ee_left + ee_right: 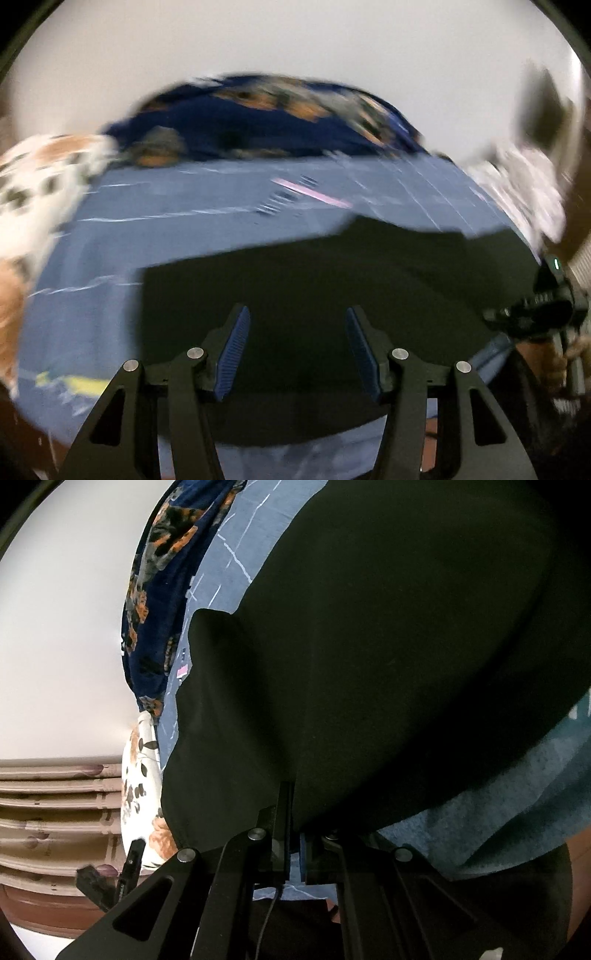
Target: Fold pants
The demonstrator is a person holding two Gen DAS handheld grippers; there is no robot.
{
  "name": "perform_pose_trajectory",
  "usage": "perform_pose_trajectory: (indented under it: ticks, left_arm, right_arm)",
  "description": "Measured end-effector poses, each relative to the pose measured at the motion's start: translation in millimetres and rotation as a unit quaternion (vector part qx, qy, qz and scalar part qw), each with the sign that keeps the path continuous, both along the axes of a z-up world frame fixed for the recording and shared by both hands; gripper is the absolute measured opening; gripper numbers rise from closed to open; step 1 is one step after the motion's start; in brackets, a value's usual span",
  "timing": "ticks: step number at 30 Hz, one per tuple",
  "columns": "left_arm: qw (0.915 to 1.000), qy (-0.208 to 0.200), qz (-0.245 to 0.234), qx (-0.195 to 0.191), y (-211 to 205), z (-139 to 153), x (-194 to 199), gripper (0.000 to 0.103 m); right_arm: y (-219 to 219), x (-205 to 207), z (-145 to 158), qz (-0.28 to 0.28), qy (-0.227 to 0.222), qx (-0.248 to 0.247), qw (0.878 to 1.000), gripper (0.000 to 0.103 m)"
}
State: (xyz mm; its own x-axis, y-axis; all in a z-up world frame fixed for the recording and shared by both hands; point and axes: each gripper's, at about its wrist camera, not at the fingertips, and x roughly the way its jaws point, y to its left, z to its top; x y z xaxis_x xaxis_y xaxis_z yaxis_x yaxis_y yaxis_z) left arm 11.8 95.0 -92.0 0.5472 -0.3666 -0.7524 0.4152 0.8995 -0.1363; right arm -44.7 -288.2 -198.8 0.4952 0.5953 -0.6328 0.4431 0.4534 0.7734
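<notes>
While clamping pants (369,646), right hand-held gripper (293,812) tilted

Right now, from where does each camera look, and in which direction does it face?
Left wrist: sits behind the open left gripper, looks across black pants on a blue sheet; the right gripper shows at the side.
Right wrist: sits behind the right gripper, shut on the pants, which hang close.
Shared: pants, sheet, navy floral cloth.
</notes>
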Motion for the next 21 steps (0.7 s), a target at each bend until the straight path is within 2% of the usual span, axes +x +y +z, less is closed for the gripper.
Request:
perform_pose_trajectory:
  ticks: [1,4,6,9,12,14,18,21]
  left_arm:
    - [0.9997,0.004,-0.020,0.011,-13.4,-11.4,3.0,0.054]
    - [0.9985,0.026,-0.037,0.031,-27.7,-36.7,10.0,0.052]
    - [0.9981,0.036,-0.028,0.040,-27.2,-51.6,11.0,0.052]
    - [0.9987,0.038,-0.020,0.027,-20.6,-59.4,11.6,0.052]
    - [0.9985,0.035,-0.021,0.037,-21.4,-59.0,12.5,0.052]
    - [0.9986,0.032,-0.020,0.037,-23.3,-61.0,9.8,0.052]
    - [0.9986,0.032,-0.021,0.036,-23.1,-62.4,10.7,0.052]
    - [0.9986,0.031,-0.021,0.038,-23.2,-62.2,10.9,0.052]
  right_arm:
    - [-0.2,-0.1,0.5,0.001,-0.005,0.004,1.000,0.006]
    - [-7.1,-1.2,0.5,-0.002,-0.017,0.017,1.000,0.009]
    - [-20.6,-3.9,1.9,-0.015,-0.031,0.029,0.999,0.012]
    - [-51.2,-7.9,4.9,-0.047,-0.052,0.041,0.997,0.019]
    - [-101.6,-10.7,8.1,-0.099,-0.082,0.038,0.991,0.020]
    - [-147.2,-14.4,6.7,-0.150,-0.103,0.047,0.982,0.021]
    - [-227.3,-20.1,-2.0,-0.228,-0.117,0.053,0.965,0.021]
    - [-267.5,-24.5,-7.8,-0.269,-0.119,0.056,0.954,0.021]
